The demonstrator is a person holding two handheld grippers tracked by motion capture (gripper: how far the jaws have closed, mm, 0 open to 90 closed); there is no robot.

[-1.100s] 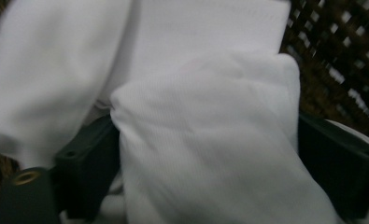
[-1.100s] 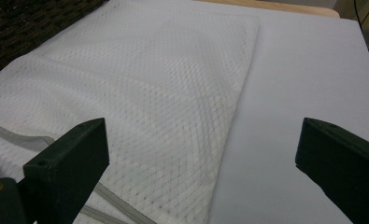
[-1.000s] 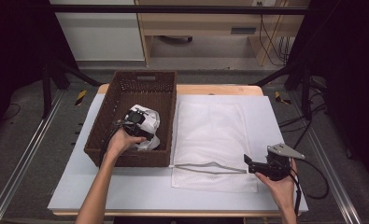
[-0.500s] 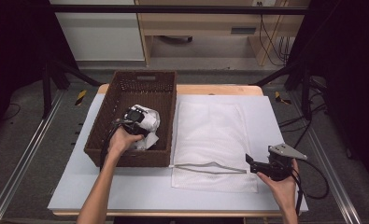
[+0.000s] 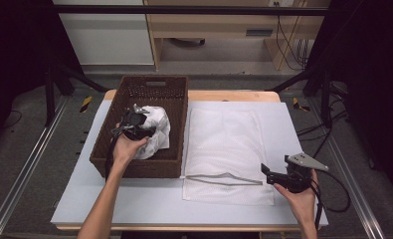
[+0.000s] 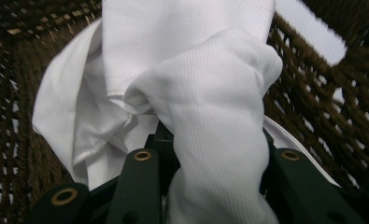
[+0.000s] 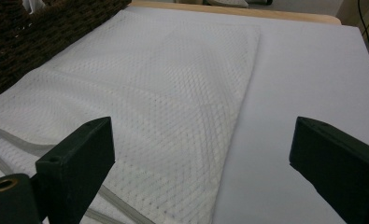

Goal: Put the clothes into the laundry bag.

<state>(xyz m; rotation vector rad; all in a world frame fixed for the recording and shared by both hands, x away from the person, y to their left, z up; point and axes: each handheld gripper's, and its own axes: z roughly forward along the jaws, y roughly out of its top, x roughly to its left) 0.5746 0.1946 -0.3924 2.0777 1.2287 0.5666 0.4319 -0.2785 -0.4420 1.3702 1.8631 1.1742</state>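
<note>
**A:** White cloth (image 6: 210, 93) sitting bunched between the jaws of the left gripper (image 5: 143, 125), right?

**B:** Yes. Having just been closing, now pinching a thick twisted fold of it. Rest of the cloth hanging below and ahead of that gripper, inside the wicker basket (image 5: 134, 167).

**A:** Clearing the basket yet?

**B:** Not looking so. Lower folds seeming to be resting against the basket's floor and wall, beneath the gripper.

**A:** And the right gripper (image 5: 271, 174)?

**B:** Sitting spread wide, gripping nothing. Mesh bag (image 7: 163, 93) lying flat on the table (image 5: 293, 124) just ahead of its jaws, with the zip edge (image 5: 224, 178) running closest to them.

**A:** Bag mouth being held apart?

**B:** Not yet. Zip edge looking slightly parted, though hard telling how far.

**A:** So, judging progress?

**B:** Looking like an early stage. Grasping done, everything else remaining: raising the cloth out, carrying it over towards the right gripper, opening the bag, pushing the cloth in, probably zipping up.
</note>
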